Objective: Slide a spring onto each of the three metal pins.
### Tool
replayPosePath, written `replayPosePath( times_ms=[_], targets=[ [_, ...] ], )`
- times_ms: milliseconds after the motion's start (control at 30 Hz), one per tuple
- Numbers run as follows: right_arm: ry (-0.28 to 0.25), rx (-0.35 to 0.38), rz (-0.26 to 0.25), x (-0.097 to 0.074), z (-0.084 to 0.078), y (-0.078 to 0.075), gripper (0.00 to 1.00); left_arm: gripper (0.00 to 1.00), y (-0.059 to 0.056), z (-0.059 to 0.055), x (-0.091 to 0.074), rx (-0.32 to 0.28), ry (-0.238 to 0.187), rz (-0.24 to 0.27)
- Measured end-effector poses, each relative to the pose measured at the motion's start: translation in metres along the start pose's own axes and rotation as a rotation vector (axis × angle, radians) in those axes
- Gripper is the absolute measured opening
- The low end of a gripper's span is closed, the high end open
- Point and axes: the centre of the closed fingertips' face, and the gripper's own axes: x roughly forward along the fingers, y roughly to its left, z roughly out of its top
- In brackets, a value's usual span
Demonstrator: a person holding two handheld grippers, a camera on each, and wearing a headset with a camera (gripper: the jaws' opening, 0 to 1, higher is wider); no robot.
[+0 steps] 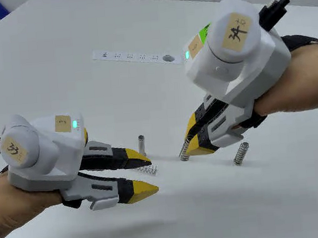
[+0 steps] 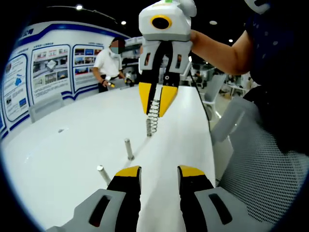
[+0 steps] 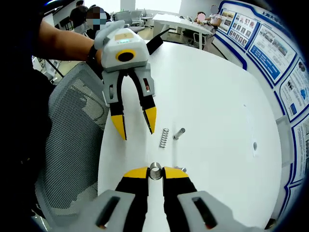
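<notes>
My right gripper is shut on a coil spring, which hangs from its yellow tips with its lower end at the table; the spring sits between the tips in the right gripper view. My left gripper hovers low at the left, open, with nothing in it. A bare metal pin stands just beyond its upper jaw. A second spring lies flat beside that jaw. A third spring stands tilted further right. The left gripper view has two bare pins ahead of the open left gripper.
A white power strip lies across the far part of the white table. A mesh chair stands off the table's edge. People sit and stand in the background.
</notes>
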Motion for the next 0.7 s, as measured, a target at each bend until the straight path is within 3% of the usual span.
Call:
replayPosePath(
  times_ms=[233, 500, 700],
  targets=[
    [0.023, 0.006, -0.038, -0.008, -0.008, -0.019, 0.11, 0.35, 0.008, -0.002, -0.011, -0.022, -0.010, 0.046],
    [0.053, 0.016, -0.051, -0.002, -0.016, -0.030, 0.11, 0.40, 0.013, -0.009, -0.022, -0.054, -0.020, 0.091],
    [0.057, 0.018, -0.054, 0.005, -0.014, -0.040, 0.11, 0.44, 0.017, -0.008, -0.029, -0.066, -0.032, 0.119]
  ],
)
